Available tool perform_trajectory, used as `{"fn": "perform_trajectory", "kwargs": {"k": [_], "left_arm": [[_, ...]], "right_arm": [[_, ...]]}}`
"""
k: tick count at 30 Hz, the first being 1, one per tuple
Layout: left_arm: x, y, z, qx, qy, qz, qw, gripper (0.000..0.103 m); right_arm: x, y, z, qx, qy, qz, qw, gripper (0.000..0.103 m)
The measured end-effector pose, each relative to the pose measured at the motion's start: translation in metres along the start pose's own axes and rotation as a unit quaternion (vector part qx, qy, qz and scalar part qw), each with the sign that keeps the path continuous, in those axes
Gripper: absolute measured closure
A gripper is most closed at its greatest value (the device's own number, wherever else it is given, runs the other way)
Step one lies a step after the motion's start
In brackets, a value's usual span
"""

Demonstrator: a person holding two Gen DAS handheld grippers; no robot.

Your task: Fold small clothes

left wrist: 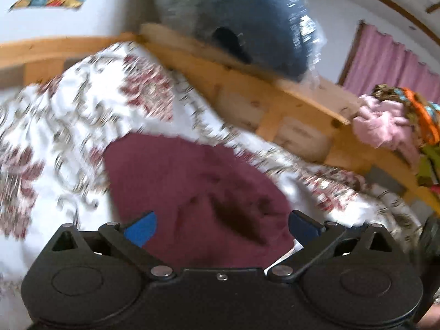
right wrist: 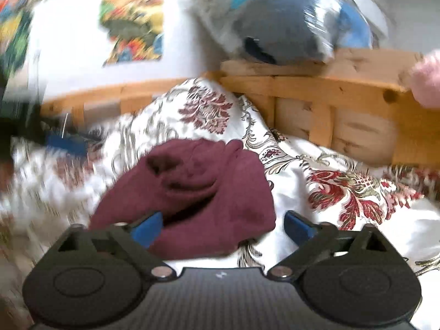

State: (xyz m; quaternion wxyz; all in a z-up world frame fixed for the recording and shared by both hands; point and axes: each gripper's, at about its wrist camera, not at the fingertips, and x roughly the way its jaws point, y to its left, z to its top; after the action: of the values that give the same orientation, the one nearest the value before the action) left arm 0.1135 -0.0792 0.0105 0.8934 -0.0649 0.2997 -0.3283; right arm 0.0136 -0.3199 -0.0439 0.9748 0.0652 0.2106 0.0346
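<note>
A maroon garment [left wrist: 192, 187] lies bunched on the floral bedspread [left wrist: 68, 126], close in front of both grippers. In the left wrist view my left gripper [left wrist: 222, 228] stands wide open above the cloth's near part, and its blue pads [left wrist: 141, 228] are clear of the cloth. The right wrist view shows the same maroon garment [right wrist: 198, 181] folded over in thick creases. My right gripper [right wrist: 222, 227] is open around its near right end. Its left pad [right wrist: 147, 227] is at the fabric's edge, and its right pad is over bare bedspread. Both views are blurred.
A wooden bed frame [left wrist: 275, 101] runs behind the bedspread, with a plastic-wrapped blue-grey bundle [left wrist: 247, 22] on its top rail. Pink and multicoloured clothes [left wrist: 396, 126] hang over the rail at right. A blurred blue and black shape [right wrist: 66, 143] sits at the left of the right wrist view.
</note>
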Motion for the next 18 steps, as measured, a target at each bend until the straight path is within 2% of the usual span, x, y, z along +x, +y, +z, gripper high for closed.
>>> {"fn": "perform_trajectory", "kwargs": {"k": [1, 3, 6, 9, 11, 14, 15, 17, 18], "left_arm": [[0.003, 0.002, -0.007, 0.001, 0.003, 0.002, 1.0, 0.001], [0.01, 0.005, -0.02, 0.016, 0.01, -0.003, 0.9998, 0.003], [0.023, 0.006, -0.036, 0.054, 0.044, 0.005, 0.9976, 0.014], [0.027, 0.004, -0.043, 0.072, 0.046, 0.012, 0.9963, 0.016], [0.029, 0.004, -0.044, 0.073, 0.044, 0.013, 0.9963, 0.017], [0.03, 0.003, -0.045, 0.07, 0.045, 0.012, 0.9964, 0.018], [0.03, 0.004, -0.045, 0.068, 0.045, 0.011, 0.9966, 0.018], [0.031, 0.005, -0.045, 0.064, 0.045, 0.009, 0.9969, 0.019], [0.031, 0.006, -0.045, 0.062, 0.046, 0.008, 0.997, 0.019]], "right_arm": [[0.001, -0.008, 0.007, 0.02, 0.004, 0.013, 1.0, 0.024], [0.004, -0.018, 0.019, 0.038, 0.01, 0.032, 0.999, 0.033], [0.012, -0.021, 0.036, 0.044, 0.028, 0.086, 0.995, 0.035], [0.023, -0.022, 0.044, 0.071, 0.048, 0.116, 0.99, 0.035], [0.036, -0.023, 0.049, 0.081, 0.057, 0.119, 0.988, 0.035], [0.051, -0.019, 0.057, 0.051, 0.059, 0.107, 0.991, 0.035], [0.056, -0.018, 0.06, 0.045, 0.06, 0.108, 0.991, 0.04], [0.068, -0.017, 0.064, 0.042, 0.074, 0.1, 0.991, 0.059], [0.075, -0.016, 0.065, 0.044, 0.084, 0.09, 0.991, 0.072]]}}
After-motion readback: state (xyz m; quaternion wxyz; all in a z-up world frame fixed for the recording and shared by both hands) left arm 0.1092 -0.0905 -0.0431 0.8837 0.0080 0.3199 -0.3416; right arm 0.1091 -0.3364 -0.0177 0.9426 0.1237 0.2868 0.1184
